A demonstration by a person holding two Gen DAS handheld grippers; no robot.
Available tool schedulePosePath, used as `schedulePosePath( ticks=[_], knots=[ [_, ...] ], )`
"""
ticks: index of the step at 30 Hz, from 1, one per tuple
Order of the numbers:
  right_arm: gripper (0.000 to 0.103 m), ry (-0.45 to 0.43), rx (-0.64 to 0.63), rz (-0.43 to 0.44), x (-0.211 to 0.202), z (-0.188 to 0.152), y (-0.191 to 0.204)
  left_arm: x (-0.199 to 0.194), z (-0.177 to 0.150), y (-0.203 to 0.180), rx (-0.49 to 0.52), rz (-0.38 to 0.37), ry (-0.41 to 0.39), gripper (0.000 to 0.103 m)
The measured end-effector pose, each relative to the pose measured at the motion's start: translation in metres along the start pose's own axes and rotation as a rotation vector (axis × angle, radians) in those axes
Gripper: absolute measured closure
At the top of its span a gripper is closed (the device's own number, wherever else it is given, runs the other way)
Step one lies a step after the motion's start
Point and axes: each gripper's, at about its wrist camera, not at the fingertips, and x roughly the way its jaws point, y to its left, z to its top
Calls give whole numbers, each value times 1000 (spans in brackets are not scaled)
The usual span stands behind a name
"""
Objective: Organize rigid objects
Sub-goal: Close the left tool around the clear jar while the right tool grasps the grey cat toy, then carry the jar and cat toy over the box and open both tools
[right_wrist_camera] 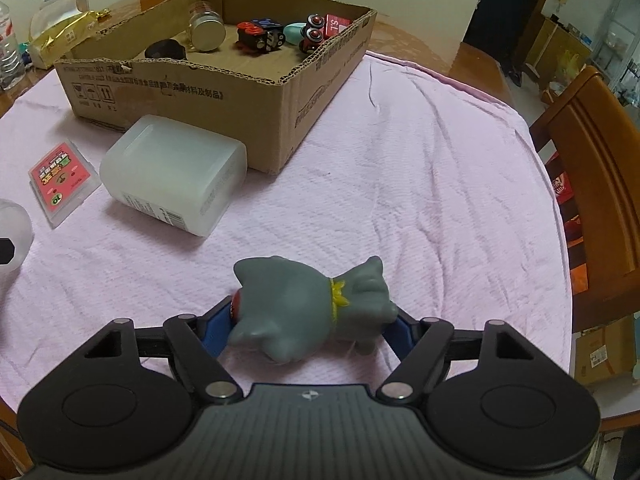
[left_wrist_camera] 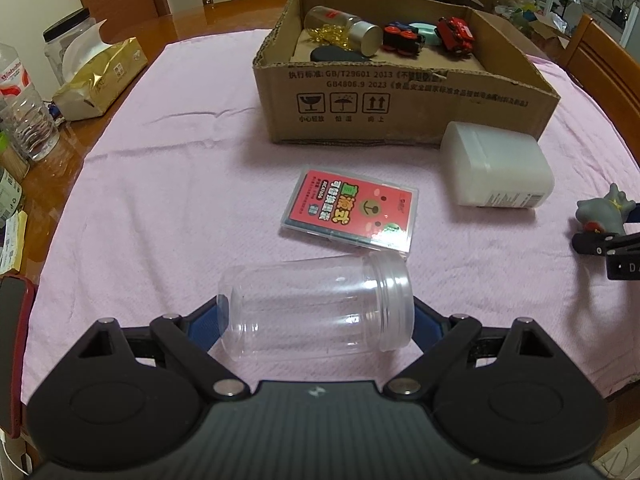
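A clear plastic jar (left_wrist_camera: 316, 312) lies on its side on the pink cloth. My left gripper (left_wrist_camera: 318, 309) spans it end to end, blue pads (left_wrist_camera: 208, 322) pressed on its base and its threaded mouth. A grey rubber animal toy (right_wrist_camera: 308, 308) with a yellow collar lies between the fingers of my right gripper (right_wrist_camera: 312, 318), and both pads touch its head and rear. The toy and the right gripper also show at the right edge of the left wrist view. The cardboard box (left_wrist_camera: 400, 120) at the back holds a capsule jar (left_wrist_camera: 344, 28), toy trains (left_wrist_camera: 456, 36) and a dark oval object (left_wrist_camera: 336, 56).
A red card case (left_wrist_camera: 354, 212) and a white translucent container (left_wrist_camera: 496, 168) lie on the cloth in front of the box. A gold tissue pack (left_wrist_camera: 100, 76), bottles and a canister stand at the left. Wooden chairs (right_wrist_camera: 596, 168) ring the table.
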Motion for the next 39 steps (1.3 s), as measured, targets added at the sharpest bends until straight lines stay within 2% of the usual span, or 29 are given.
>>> schedulePosePath(
  ticks=[13,24,27,39],
  knots=[
    [24,1,-21,19,-2,-1,-2,-1,1,0,-43,34,30,11],
    [24,2,-44,26,-3,2,-2,4,4,5,-133,34,90,11],
    [24,3,-48,26,-2,2,-2,4,4,8,-160,23,95,14],
    [25,19,-86,73,-16,5,-5,-15,19,2,-34,-20,85,13]
  ],
)
